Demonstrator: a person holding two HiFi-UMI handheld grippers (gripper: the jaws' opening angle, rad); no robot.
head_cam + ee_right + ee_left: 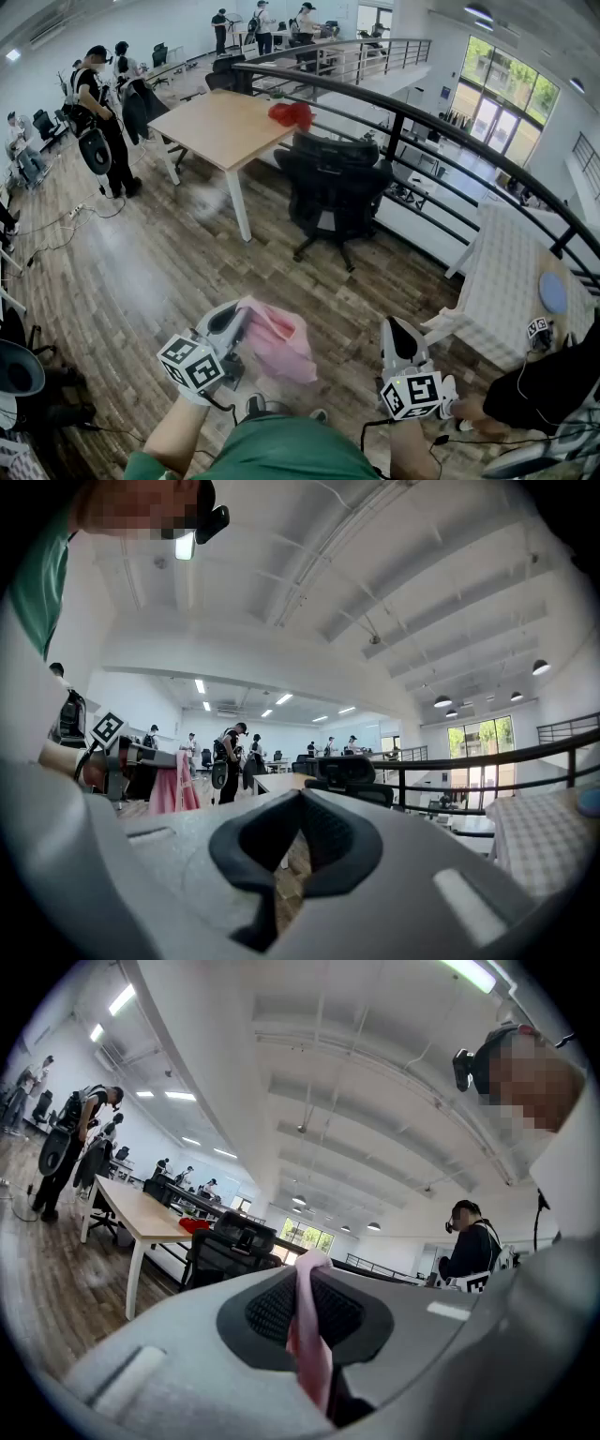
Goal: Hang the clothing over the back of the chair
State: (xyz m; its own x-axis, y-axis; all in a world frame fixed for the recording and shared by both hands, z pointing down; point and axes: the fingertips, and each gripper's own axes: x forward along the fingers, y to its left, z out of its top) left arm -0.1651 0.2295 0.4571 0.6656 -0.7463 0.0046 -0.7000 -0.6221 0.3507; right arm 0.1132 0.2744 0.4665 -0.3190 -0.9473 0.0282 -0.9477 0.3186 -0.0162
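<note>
A pink garment (281, 342) hangs from my left gripper (239, 317), which is shut on its upper edge low in the head view. In the left gripper view the pink cloth (310, 1335) is pinched between the dark pads, with the black office chair (234, 1241) ahead. That chair (337, 183) stands in the middle of the floor, its back toward the railing, some way beyond both grippers. My right gripper (394, 326) is to the right of the garment, shut and empty; its pads (281, 832) meet at the tips. The right gripper view also shows the chair (345, 771) and the hanging garment (173, 794).
A wooden table (220, 131) with a red cloth (292, 114) on it stands behind the chair. A black railing (450, 131) curves along the right. A white checked table (511, 272) is at the right. People stand at the far left (98, 112), and one sits at the lower right (553, 384).
</note>
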